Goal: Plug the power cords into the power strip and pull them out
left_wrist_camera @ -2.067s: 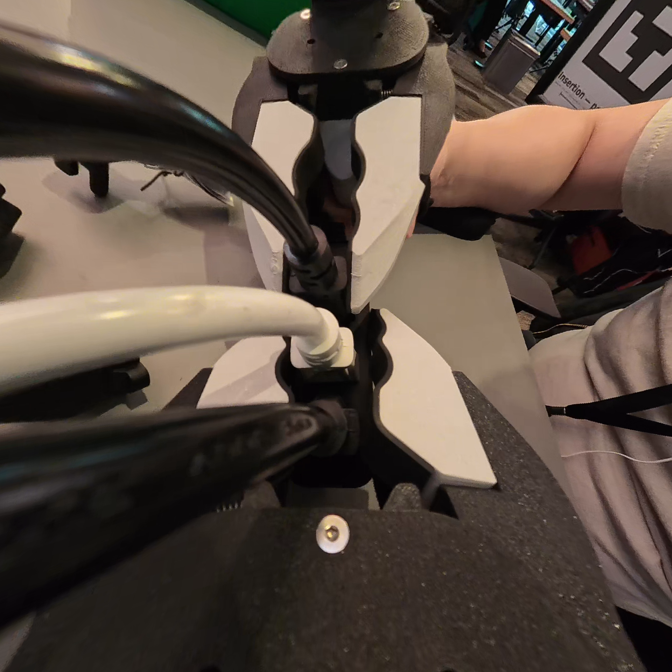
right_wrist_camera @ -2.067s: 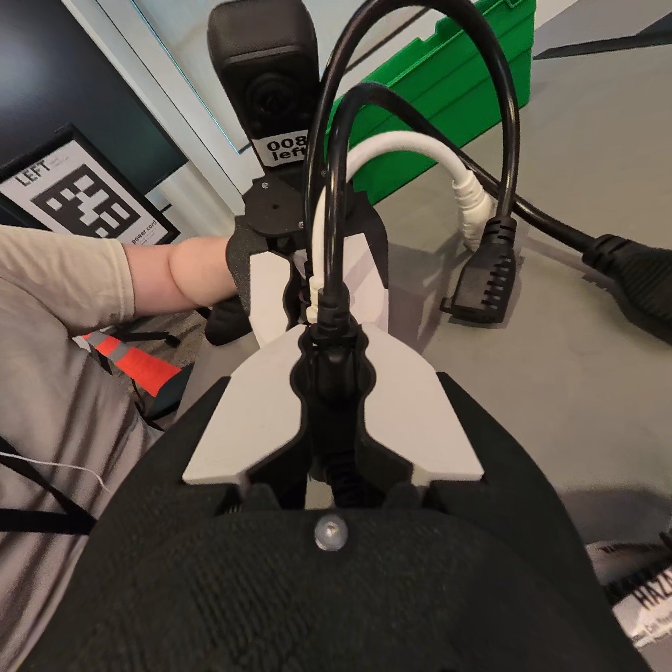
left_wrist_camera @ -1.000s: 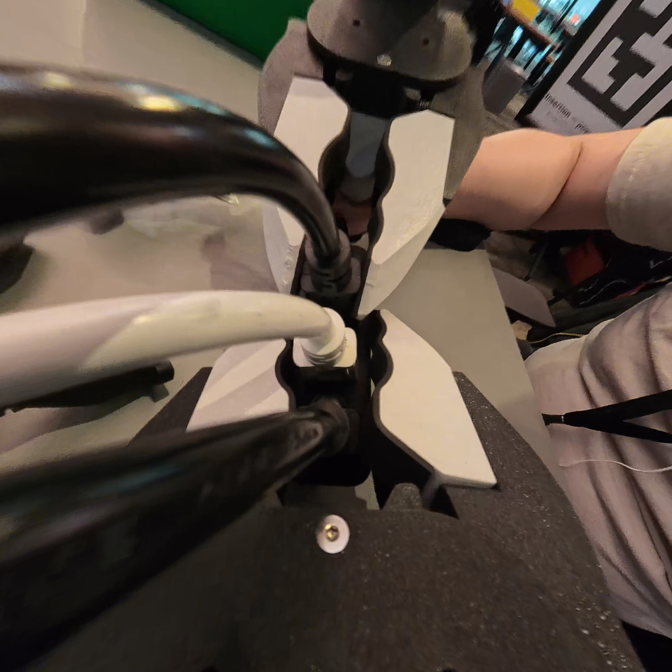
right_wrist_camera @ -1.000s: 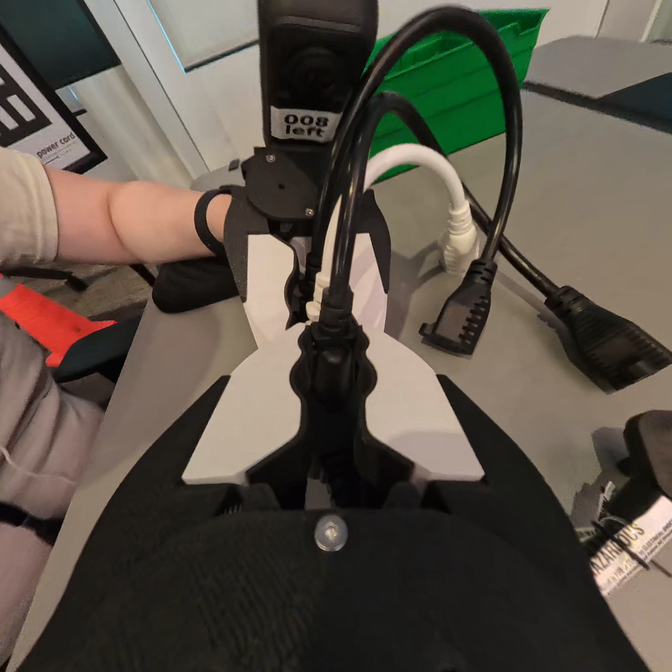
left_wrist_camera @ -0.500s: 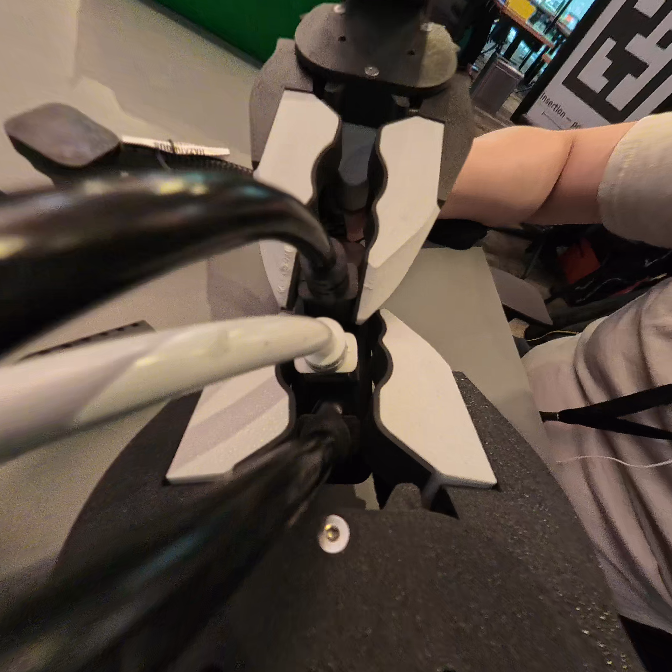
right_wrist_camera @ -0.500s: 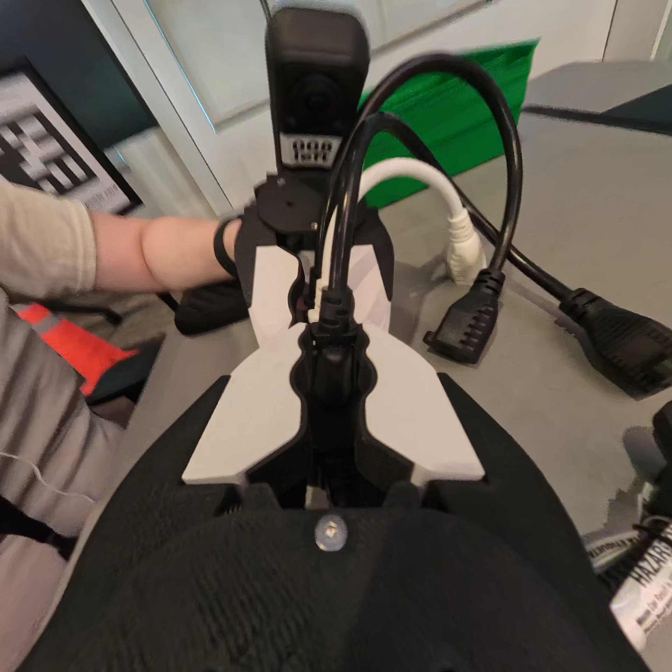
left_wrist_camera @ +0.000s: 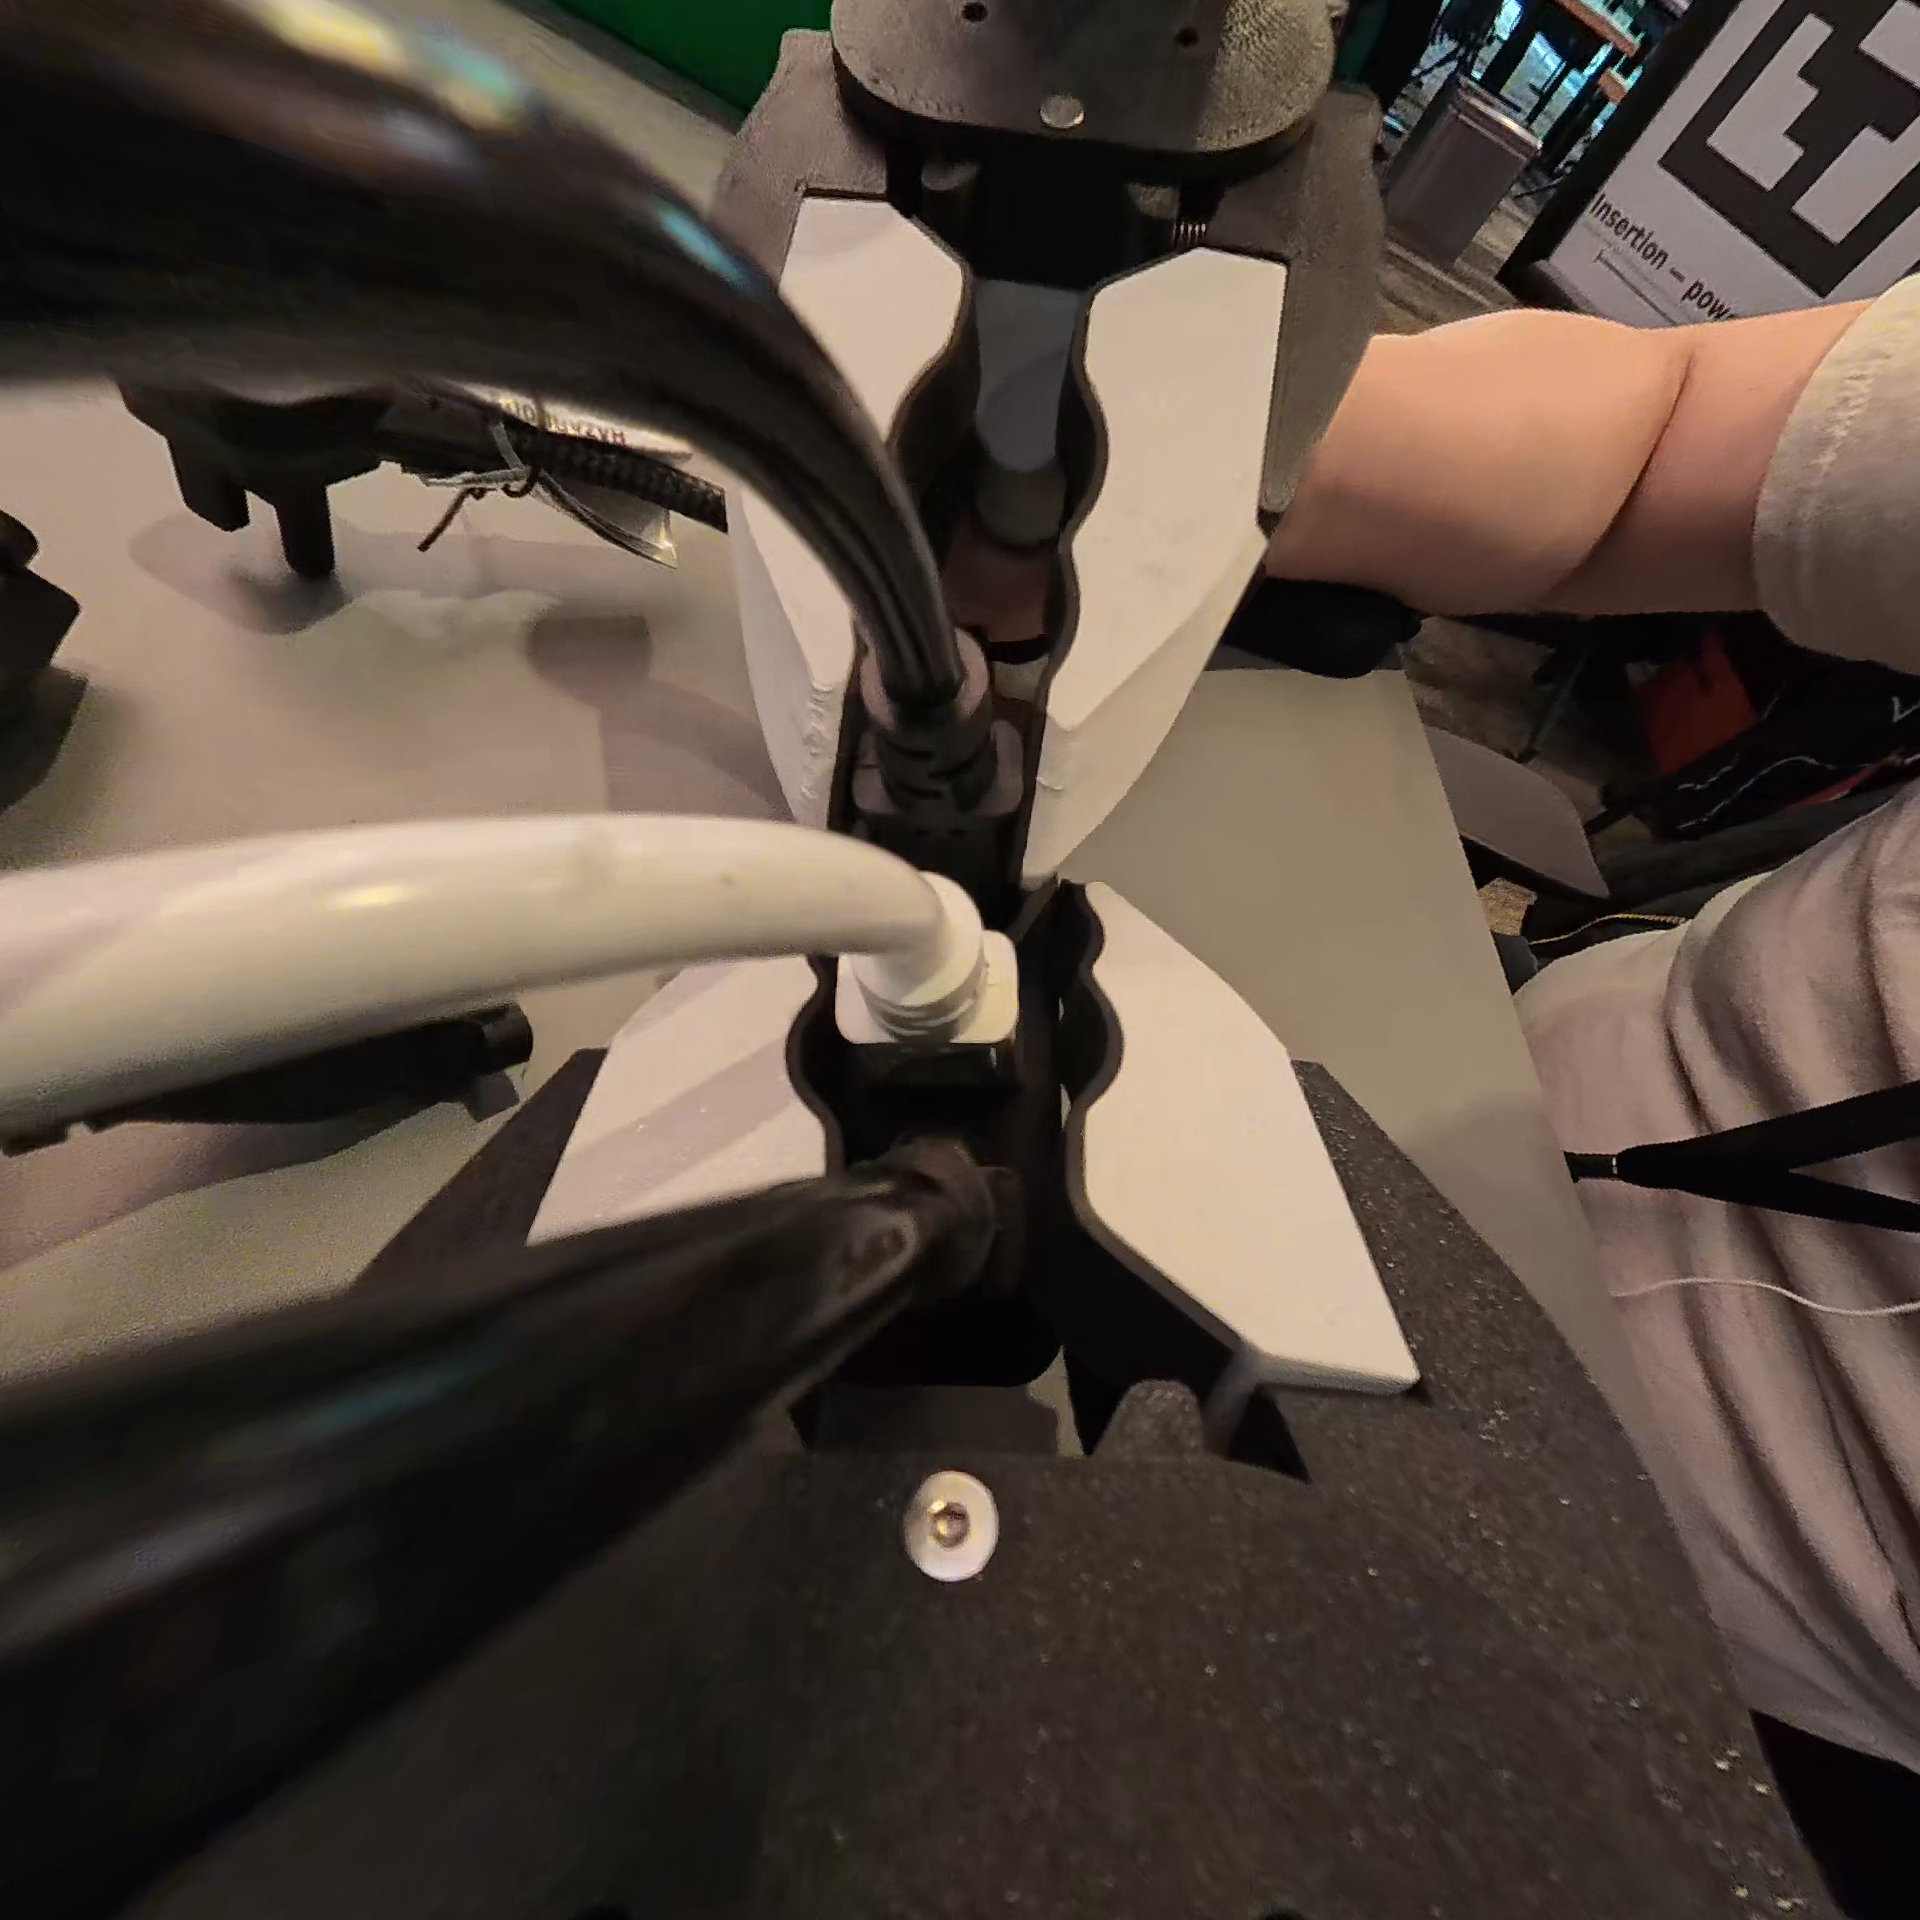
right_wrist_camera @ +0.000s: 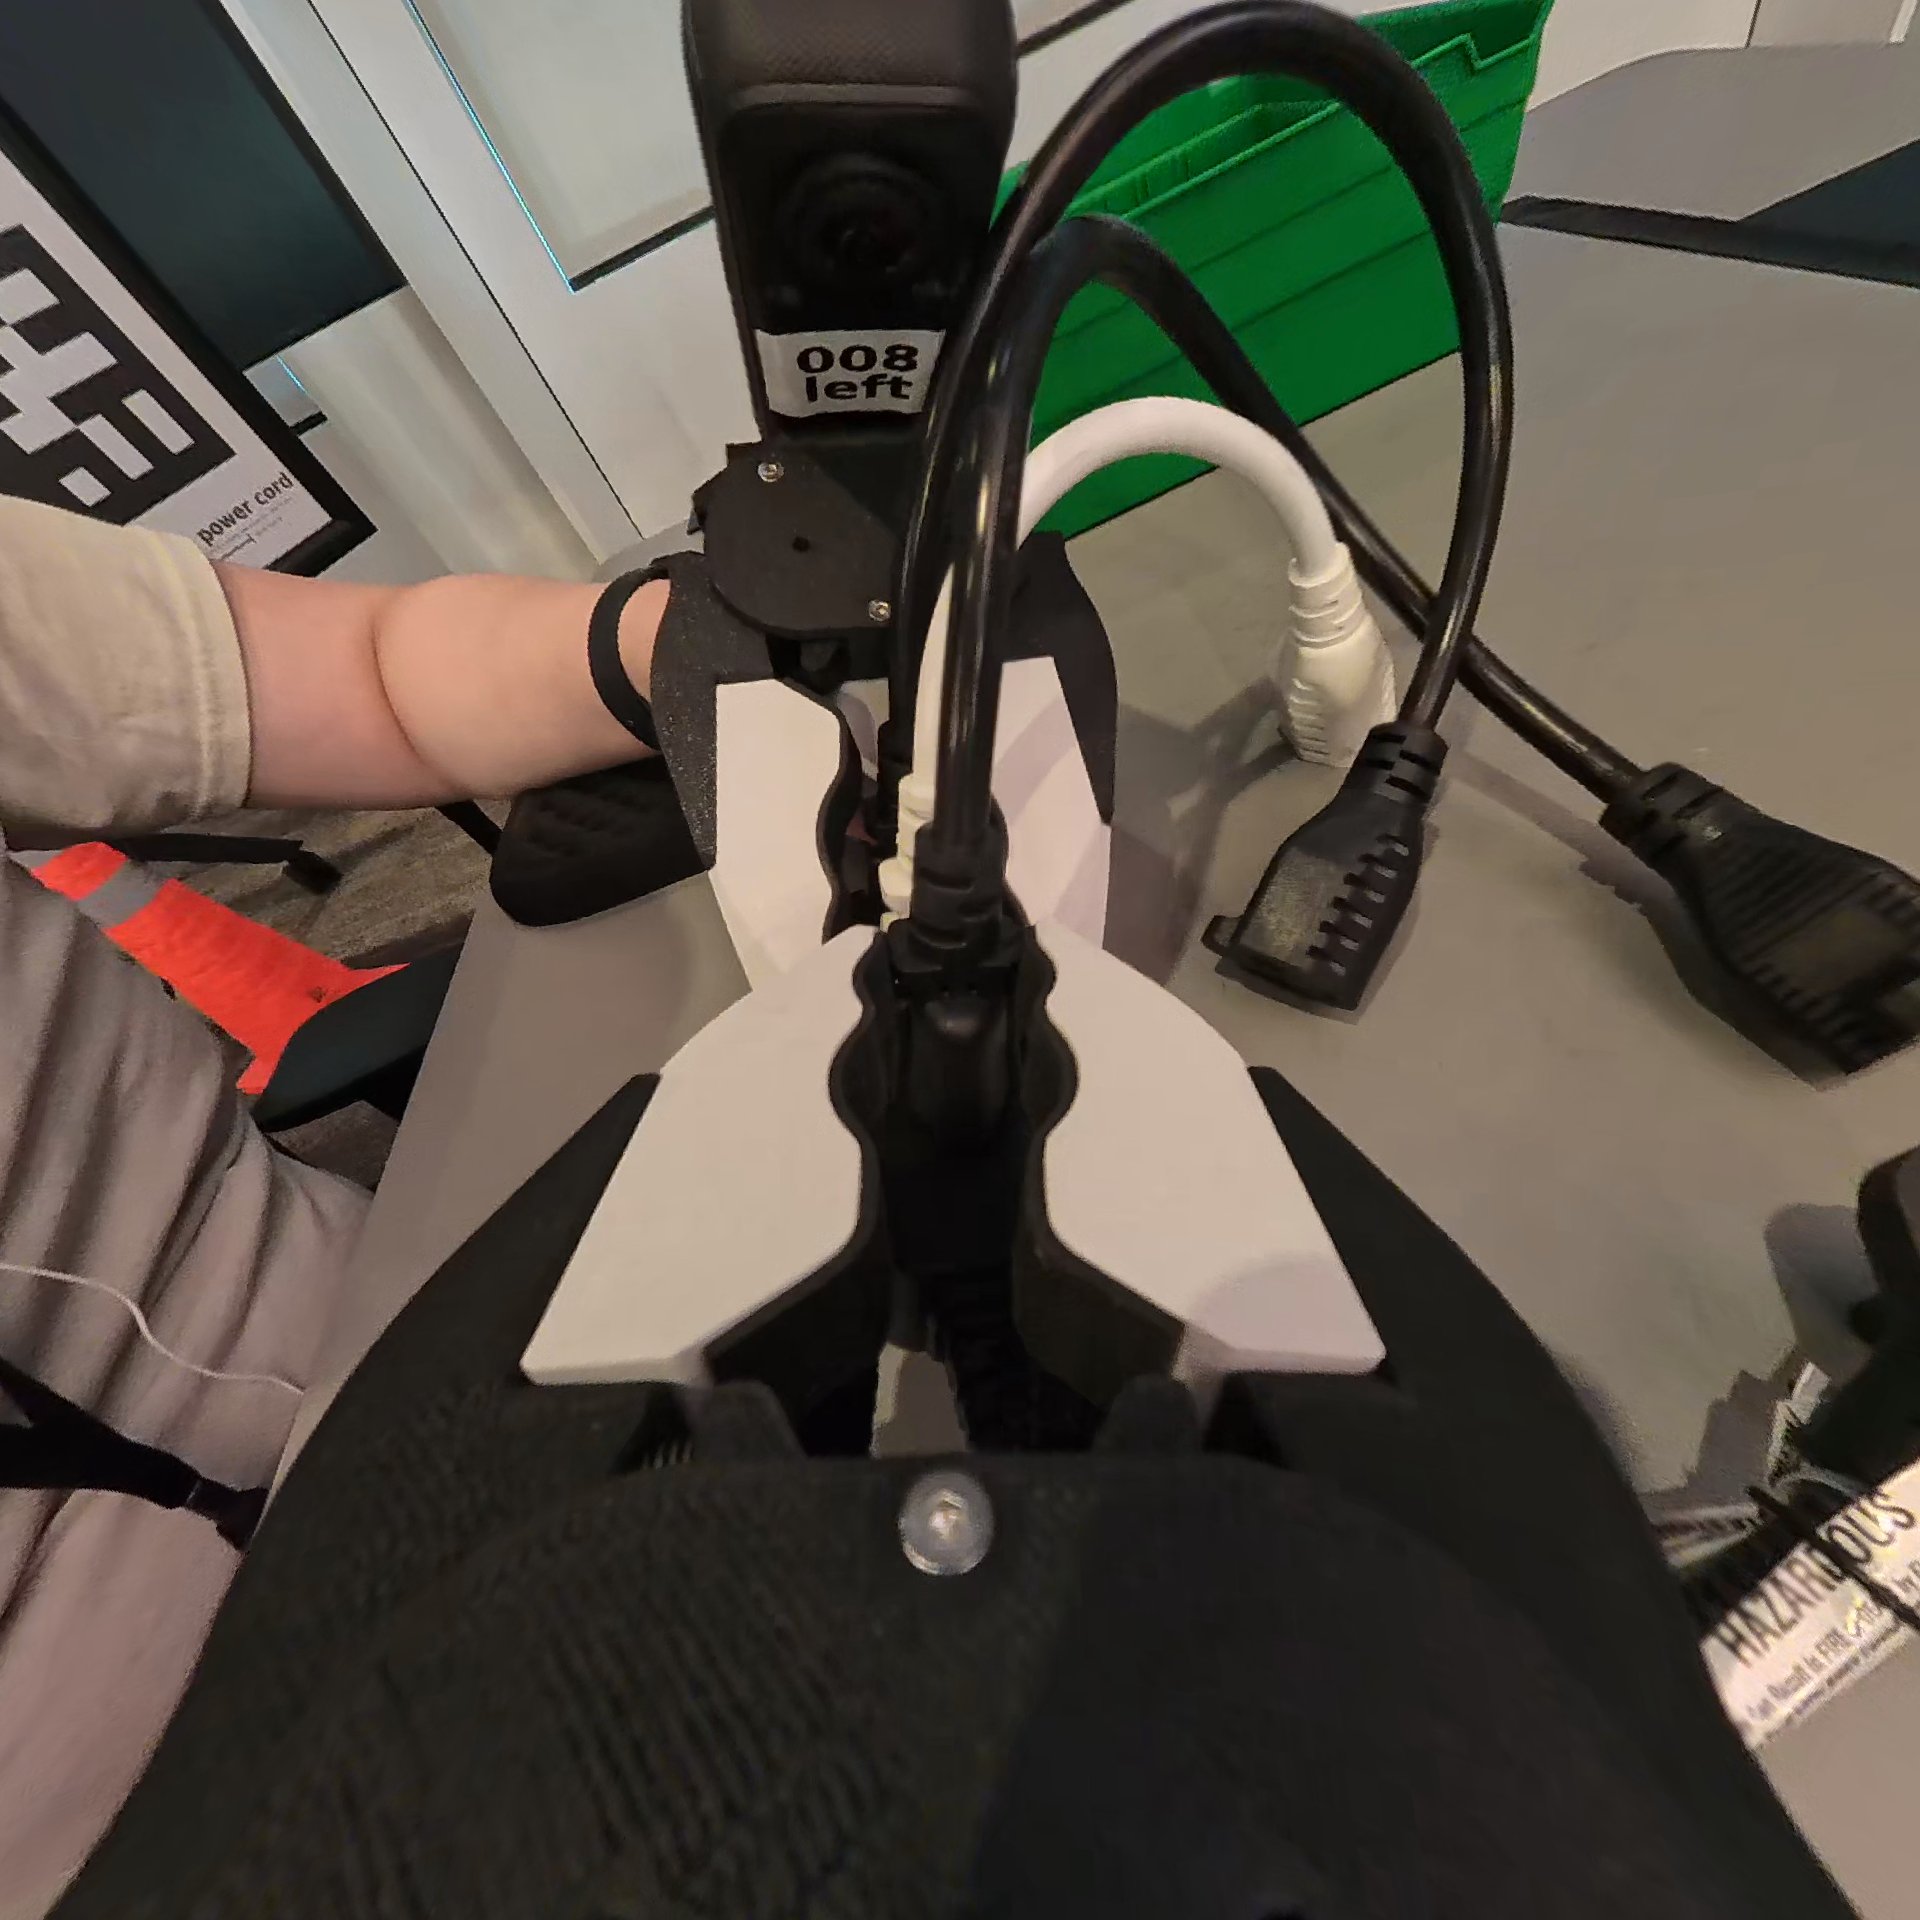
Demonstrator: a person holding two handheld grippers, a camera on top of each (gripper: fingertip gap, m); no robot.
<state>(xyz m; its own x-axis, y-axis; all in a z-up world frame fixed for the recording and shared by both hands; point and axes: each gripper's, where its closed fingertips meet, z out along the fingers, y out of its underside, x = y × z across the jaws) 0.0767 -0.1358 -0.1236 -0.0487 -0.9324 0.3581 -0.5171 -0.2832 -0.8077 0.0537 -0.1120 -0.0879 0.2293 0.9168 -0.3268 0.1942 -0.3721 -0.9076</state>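
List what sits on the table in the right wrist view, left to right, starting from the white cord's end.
White socket end → small black socket end → large black socket end, all lying on the grey table.

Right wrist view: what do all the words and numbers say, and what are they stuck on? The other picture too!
I can't read writing out, but here is where it stands.
White sticker on the black camera: clear print.
Black-and-white patterned sign: small print below the pattern.
White tag, lower right: partly blurred.
Left wrist view, patterned sign: print cut off.
Tag on the braided cord: too blurred.
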